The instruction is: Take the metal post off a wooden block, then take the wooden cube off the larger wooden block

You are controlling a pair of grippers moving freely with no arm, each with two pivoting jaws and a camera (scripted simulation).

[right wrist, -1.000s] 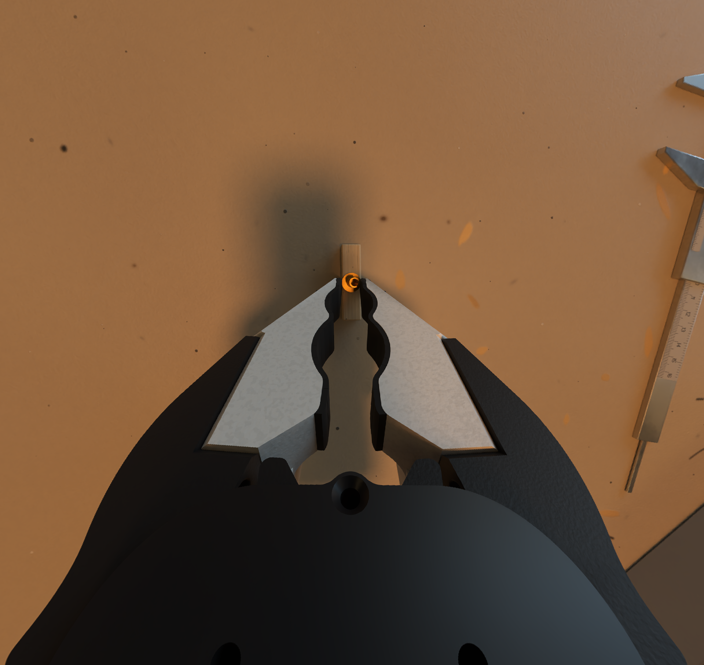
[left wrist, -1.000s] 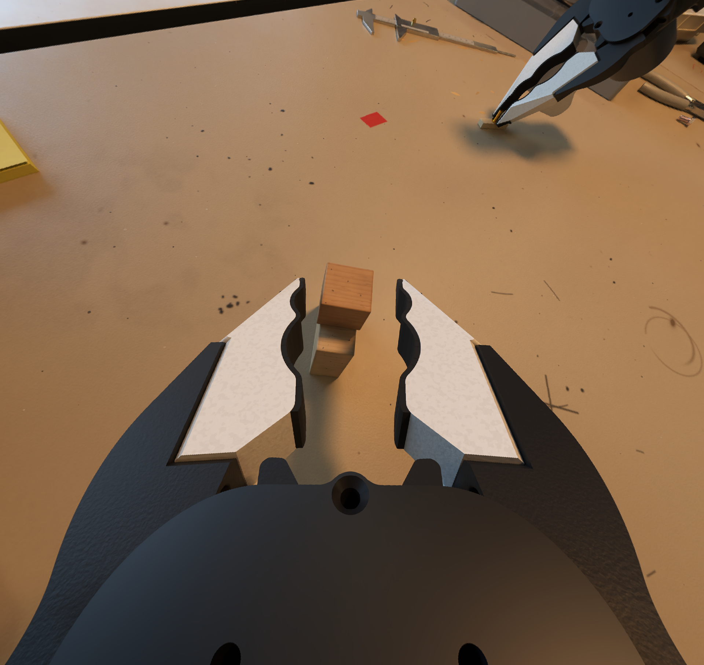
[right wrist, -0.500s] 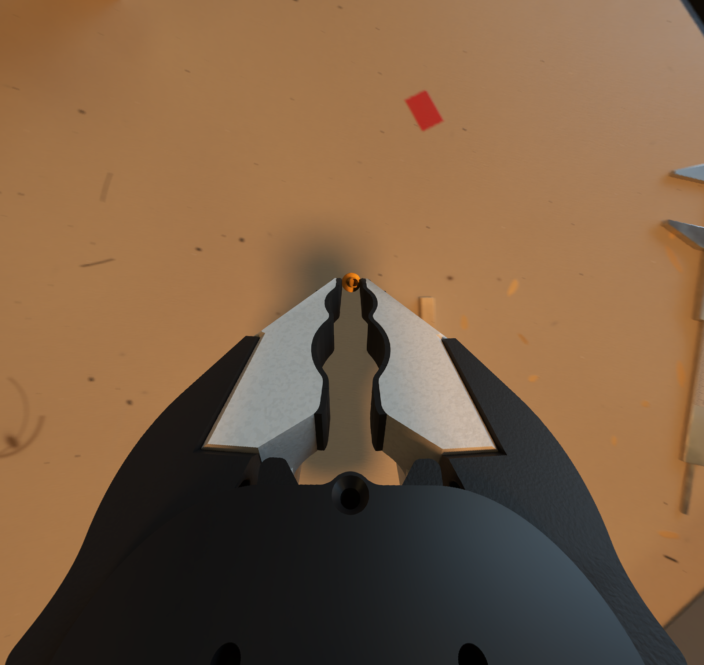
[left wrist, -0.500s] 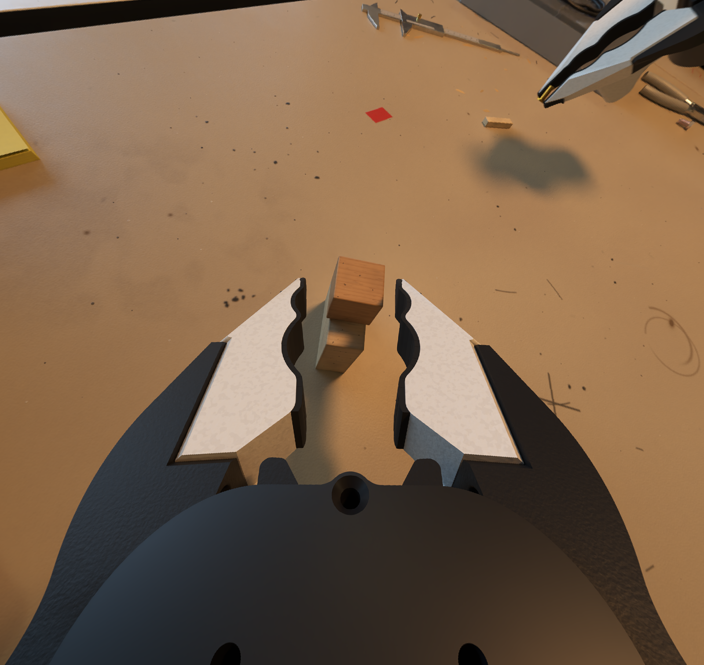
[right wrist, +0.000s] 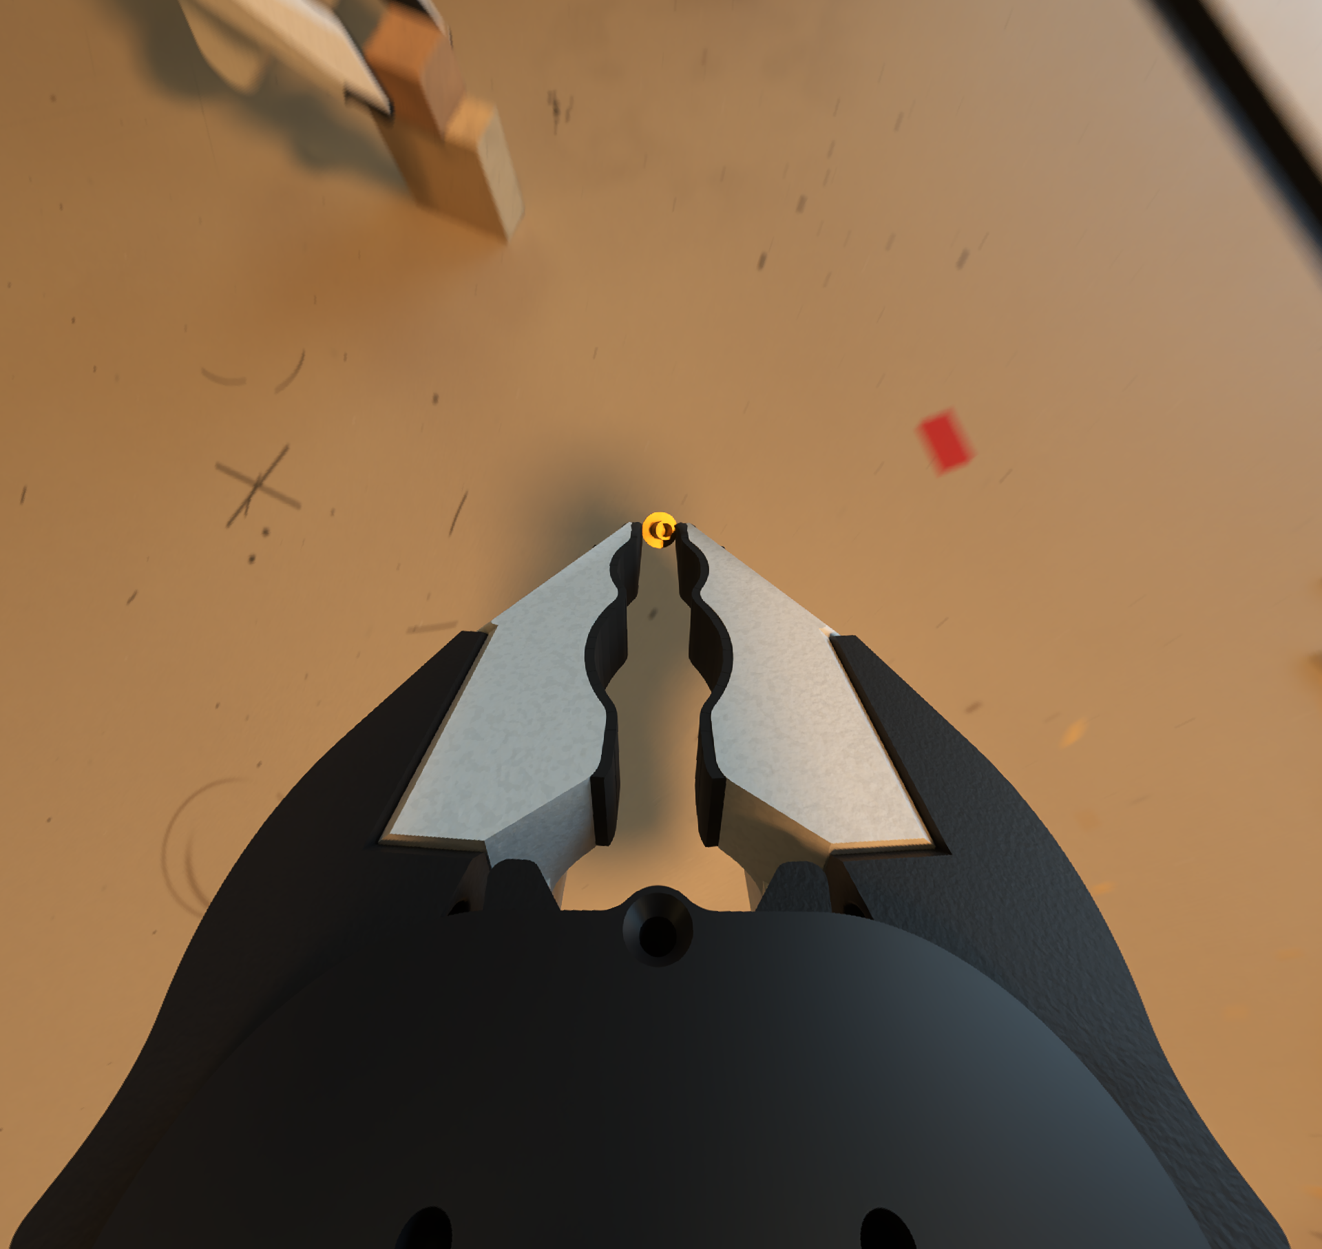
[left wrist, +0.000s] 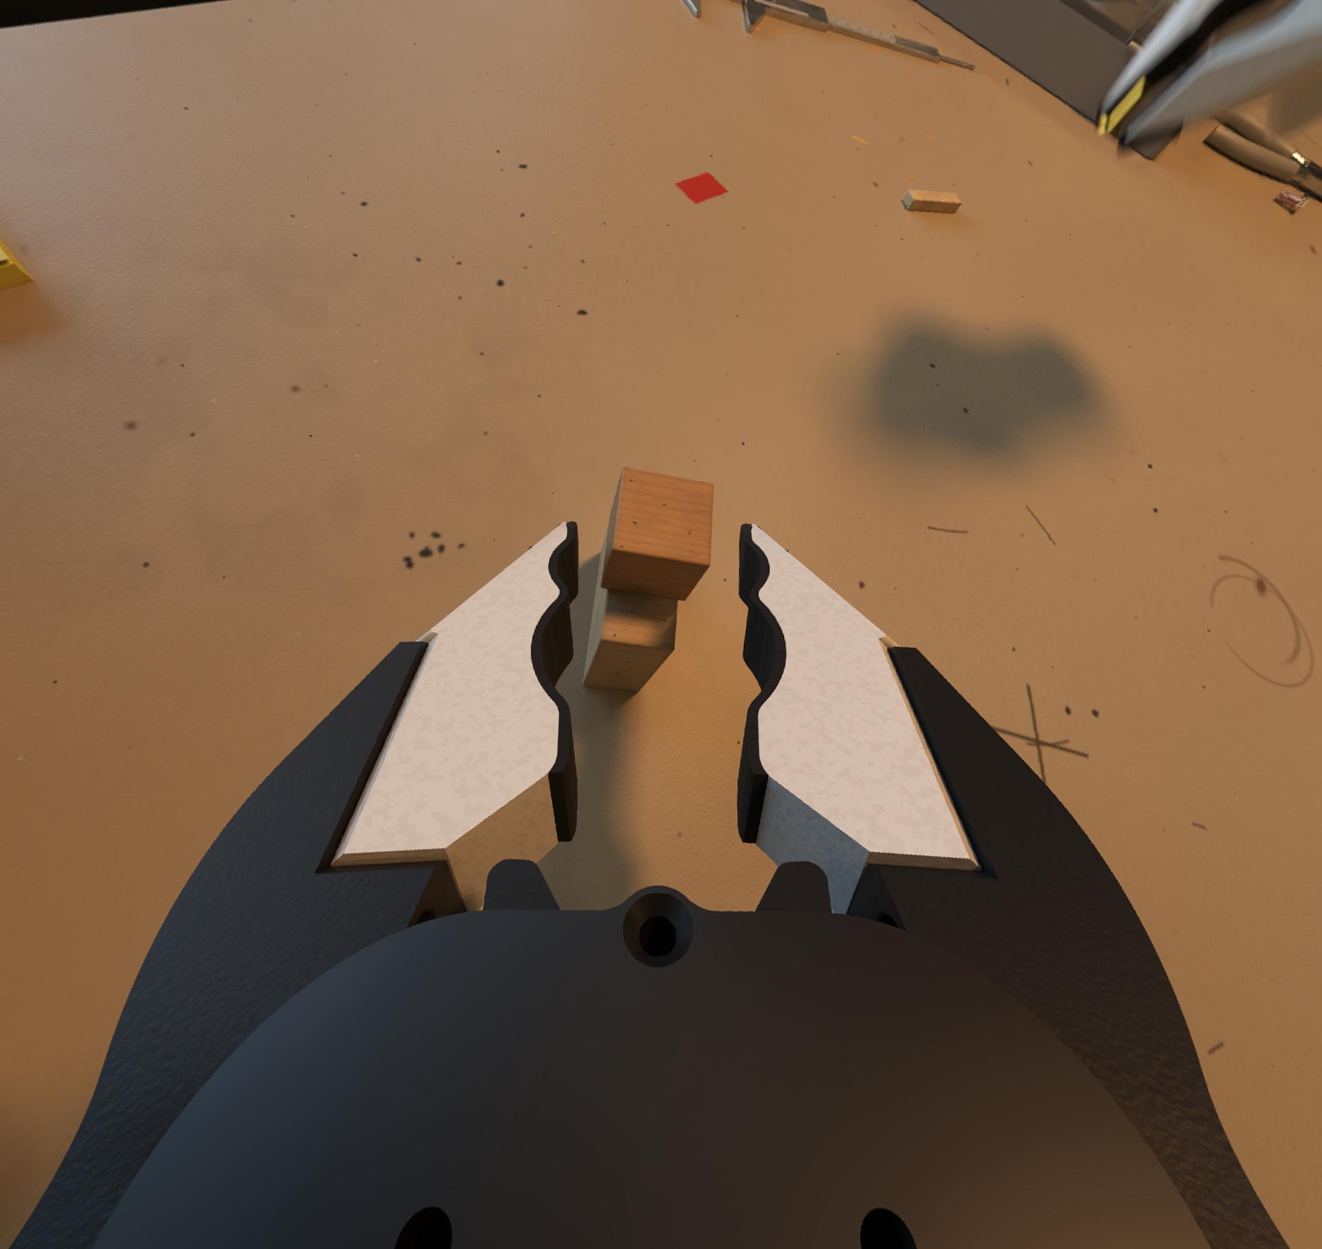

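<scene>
One job looked done: my right claw (right wrist: 659, 530) clamped the metal post (right wrist: 659, 529) aloft; my left claw (left wrist: 658, 535), fingers apart, flanked the wooden cube (left wrist: 659, 531), unlifted.

The right claw (right wrist: 659, 533) is pinching a small brass-coloured metal post (right wrist: 658, 529) at its tips above the surface (right wrist: 787, 327); the left claw (right wrist: 315, 34) is straddling the wooden cube (right wrist: 415, 59) far off.
</scene>
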